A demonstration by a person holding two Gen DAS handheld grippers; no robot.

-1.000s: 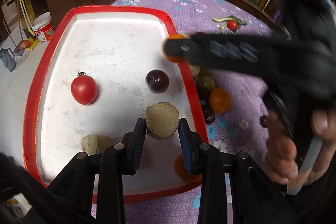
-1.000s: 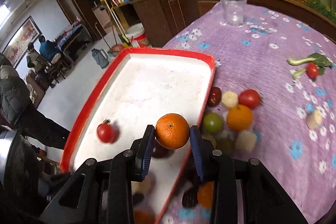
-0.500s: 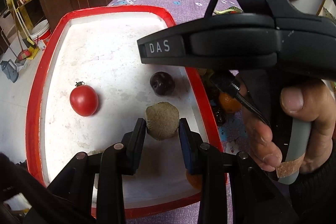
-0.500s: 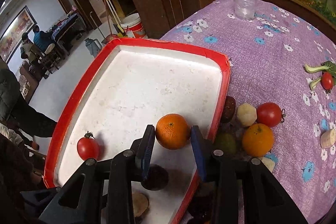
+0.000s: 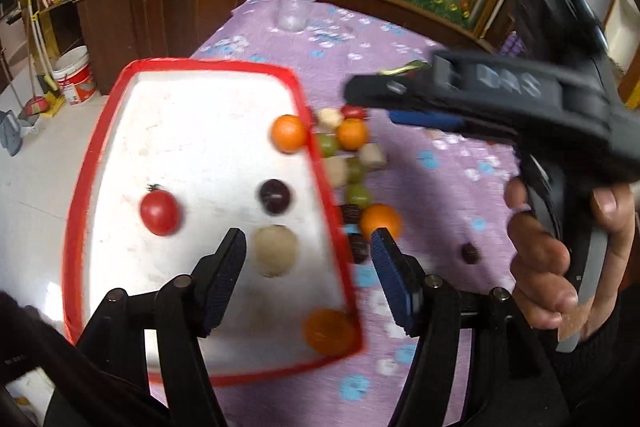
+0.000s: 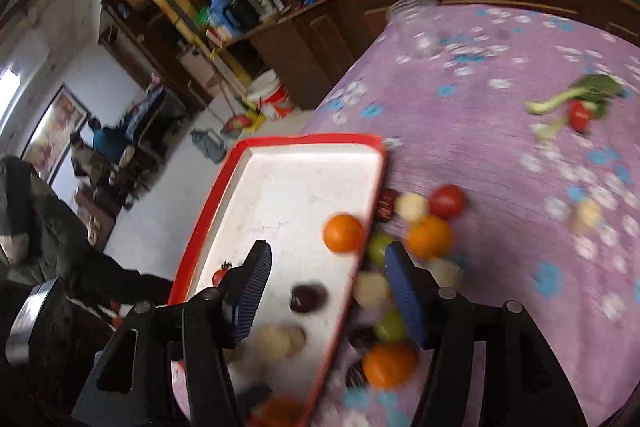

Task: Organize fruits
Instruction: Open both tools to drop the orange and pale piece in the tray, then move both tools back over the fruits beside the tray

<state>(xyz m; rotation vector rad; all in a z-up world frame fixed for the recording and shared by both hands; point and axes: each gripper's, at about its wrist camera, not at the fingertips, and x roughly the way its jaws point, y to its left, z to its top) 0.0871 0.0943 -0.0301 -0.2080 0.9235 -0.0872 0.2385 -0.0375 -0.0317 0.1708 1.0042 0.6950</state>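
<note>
I've just opened both jaws. My right gripper [image 6: 326, 291], empty like my left gripper [image 5: 306, 277], sits nearer the loose round fruits [image 6: 428, 237] lying right of the red-rimmed white tray [image 6: 280, 143].

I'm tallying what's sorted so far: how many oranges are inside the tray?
2: one orange by the far right rim of the tray, one blurred orange in the near right corner. None seem hidden.
</note>
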